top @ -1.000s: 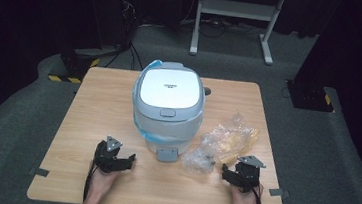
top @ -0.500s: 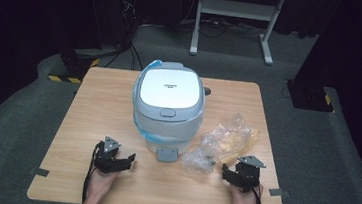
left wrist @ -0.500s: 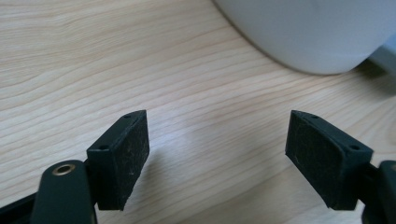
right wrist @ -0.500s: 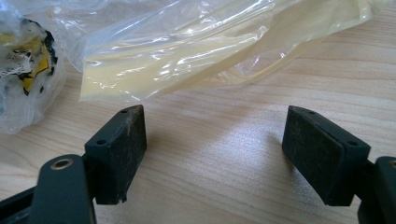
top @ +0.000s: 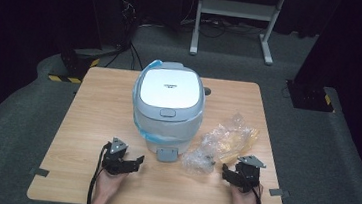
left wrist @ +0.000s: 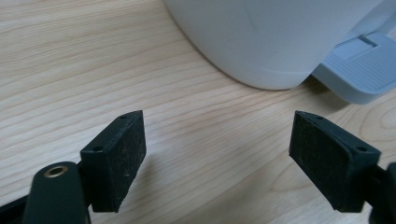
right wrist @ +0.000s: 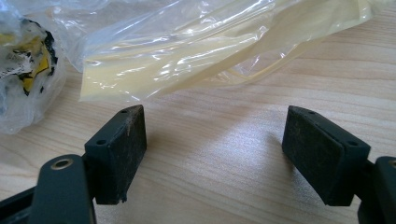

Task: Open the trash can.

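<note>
A white and grey rice cooker [top: 169,98] with its lid down stands mid-table, and its rounded wall [left wrist: 271,37] rises just ahead of my left gripper [left wrist: 219,154]. A grey tab [top: 167,154] lies at the cooker's foot. My left gripper [top: 135,162] rests on the wood, open; its jaws have just been opening a little with nothing between them. My right gripper [top: 226,172] also rests open on the table. A clear yellowish plastic bag [right wrist: 210,51] lies just beyond the right gripper [right wrist: 215,154], apart from it.
A crumpled clear packet [right wrist: 28,70] with yellow and black print lies left of the bag, beside the cooker [top: 197,159]. The wooden table [top: 98,109] has bare room at its left side and front. Dark floor, cables and a metal stand lie behind it.
</note>
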`<state>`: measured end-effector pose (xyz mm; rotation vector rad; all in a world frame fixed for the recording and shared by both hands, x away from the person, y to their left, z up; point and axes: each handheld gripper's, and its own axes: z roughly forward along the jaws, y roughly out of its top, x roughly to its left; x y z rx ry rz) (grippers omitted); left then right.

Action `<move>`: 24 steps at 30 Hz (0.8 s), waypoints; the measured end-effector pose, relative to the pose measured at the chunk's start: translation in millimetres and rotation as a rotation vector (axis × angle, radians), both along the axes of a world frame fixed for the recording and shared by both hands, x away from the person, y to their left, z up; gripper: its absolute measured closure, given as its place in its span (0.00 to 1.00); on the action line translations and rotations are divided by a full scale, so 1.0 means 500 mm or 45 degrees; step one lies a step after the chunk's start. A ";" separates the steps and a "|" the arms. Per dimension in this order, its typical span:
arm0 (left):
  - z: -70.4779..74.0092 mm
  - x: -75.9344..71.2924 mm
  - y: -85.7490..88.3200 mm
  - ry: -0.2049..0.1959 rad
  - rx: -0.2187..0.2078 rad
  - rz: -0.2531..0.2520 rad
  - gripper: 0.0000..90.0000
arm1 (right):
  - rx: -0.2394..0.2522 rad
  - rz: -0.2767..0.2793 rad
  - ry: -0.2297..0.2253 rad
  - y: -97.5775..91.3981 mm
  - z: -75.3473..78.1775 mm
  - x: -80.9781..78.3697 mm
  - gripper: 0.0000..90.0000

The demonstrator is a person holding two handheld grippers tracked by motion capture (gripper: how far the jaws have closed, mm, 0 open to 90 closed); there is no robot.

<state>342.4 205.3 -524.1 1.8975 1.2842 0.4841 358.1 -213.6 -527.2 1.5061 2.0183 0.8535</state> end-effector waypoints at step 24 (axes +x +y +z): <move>0.017 0.016 -0.051 -0.018 -0.070 -0.055 0.17 | 0.001 0.000 0.001 0.000 0.000 0.000 0.24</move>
